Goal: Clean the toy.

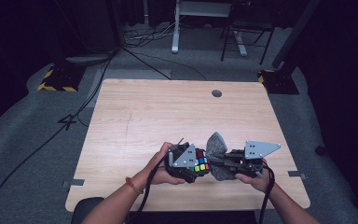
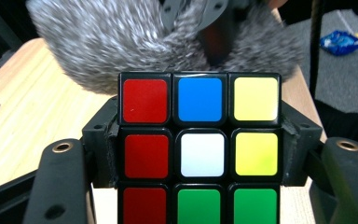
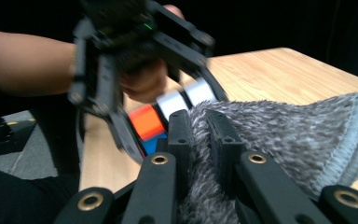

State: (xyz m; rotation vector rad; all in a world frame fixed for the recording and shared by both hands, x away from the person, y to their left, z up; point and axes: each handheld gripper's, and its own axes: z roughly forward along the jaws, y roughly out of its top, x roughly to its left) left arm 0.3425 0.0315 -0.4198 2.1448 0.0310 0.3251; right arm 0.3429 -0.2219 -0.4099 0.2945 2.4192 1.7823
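The left tongs [image 1: 199,164] grip a Rubik's cube [image 1: 202,164] tightly, while the right tongs [image 1: 218,162], closed on a grey fluffy cloth [image 1: 216,144], press it against the cube above the tabletop [image 1: 168,112].

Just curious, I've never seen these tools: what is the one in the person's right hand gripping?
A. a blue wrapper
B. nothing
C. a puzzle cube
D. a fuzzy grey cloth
D: the right gripper view shows the right tool shut on the fuzzy grey cloth, pressed against the puzzle cube.
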